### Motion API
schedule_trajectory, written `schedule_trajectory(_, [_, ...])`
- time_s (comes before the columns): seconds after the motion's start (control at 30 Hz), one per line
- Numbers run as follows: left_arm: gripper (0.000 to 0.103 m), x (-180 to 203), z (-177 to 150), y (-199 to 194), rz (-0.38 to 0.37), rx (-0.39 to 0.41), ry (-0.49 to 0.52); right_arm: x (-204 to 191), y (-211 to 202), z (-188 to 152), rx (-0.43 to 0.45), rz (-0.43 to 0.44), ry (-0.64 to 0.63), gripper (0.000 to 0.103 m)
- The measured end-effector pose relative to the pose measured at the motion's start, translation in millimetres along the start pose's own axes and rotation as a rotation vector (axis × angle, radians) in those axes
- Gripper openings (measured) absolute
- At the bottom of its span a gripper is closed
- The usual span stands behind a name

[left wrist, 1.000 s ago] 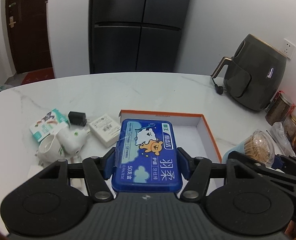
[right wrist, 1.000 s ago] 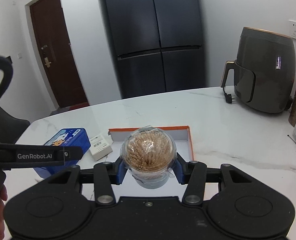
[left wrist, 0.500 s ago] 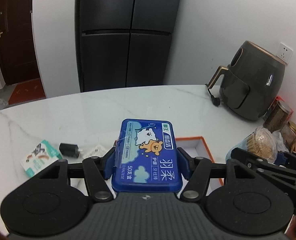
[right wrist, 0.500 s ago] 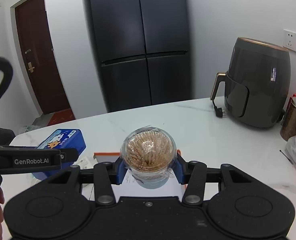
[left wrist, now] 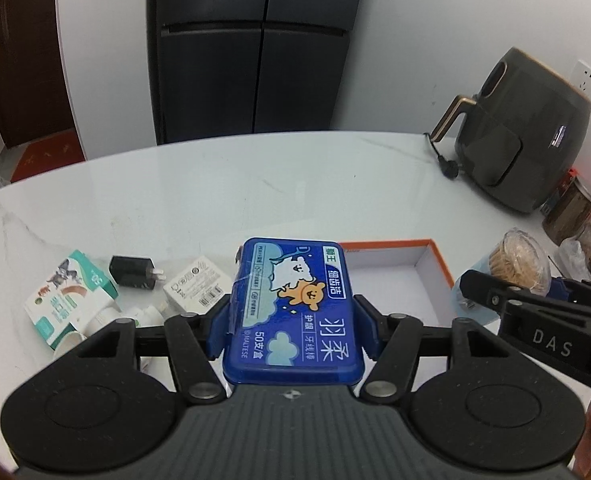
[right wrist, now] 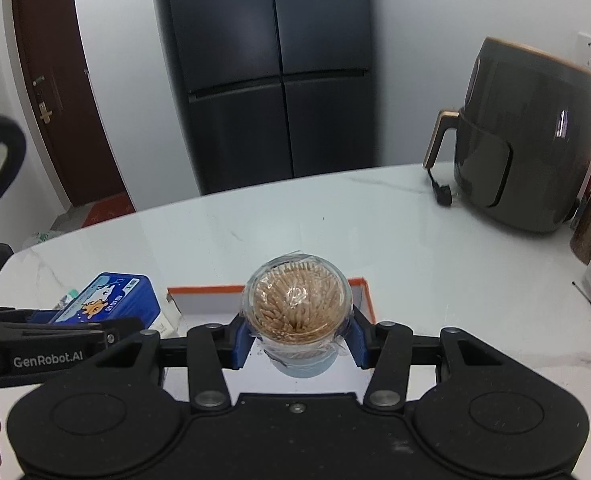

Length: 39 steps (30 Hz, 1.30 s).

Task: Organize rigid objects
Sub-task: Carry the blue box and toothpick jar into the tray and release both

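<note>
Left gripper [left wrist: 291,326] pinching blue floss box [left wrist: 293,312], flat, long axis running forward along fingers. Right gripper [right wrist: 297,338] clamped on toothpick jar [right wrist: 297,308], upright, dome up, above orange-rimmed tray [right wrist: 361,296].

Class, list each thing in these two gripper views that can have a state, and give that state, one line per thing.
left gripper: shut on blue floss box
blue floss box: lid closed, held above table
right gripper: shut on toothpick jar
toothpick jar: upright, full, held
orange-rimmed tray: open, visible part holds nothing
fridge: doors shut
air fryer plug: unplugged, lying on table
</note>
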<state>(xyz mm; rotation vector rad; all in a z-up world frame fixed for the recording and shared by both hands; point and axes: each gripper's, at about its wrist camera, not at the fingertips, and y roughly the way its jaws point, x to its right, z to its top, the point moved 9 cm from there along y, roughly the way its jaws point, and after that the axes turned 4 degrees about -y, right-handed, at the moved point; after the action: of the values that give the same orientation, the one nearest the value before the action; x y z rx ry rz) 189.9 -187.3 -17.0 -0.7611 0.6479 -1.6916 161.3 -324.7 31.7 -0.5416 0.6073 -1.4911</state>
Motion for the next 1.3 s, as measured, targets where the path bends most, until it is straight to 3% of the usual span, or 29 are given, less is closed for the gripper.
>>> schedule_trajectory(0.57, [0.063, 4.8, -8.7, 56.5, -0.044, -0.090, -0.012, 1.5, 72.9, -6.6, -0.111, -0.047, -0.019, 0.058])
schedule_trajectory(0.8, [0.063, 8.1, -6.9, 70.9, -0.048, -0.099, -0.013, 2.4, 93.5, -1.4, -0.111, -0.061, -0.076, 0.058])
schedule_trajectory(1.3, [0.063, 21.9, -5.6, 84.4, -0.051, -0.100, 0.002, 17.0, 111.4, 1.8, -0.118, -0.066, -0.065, 0.058])
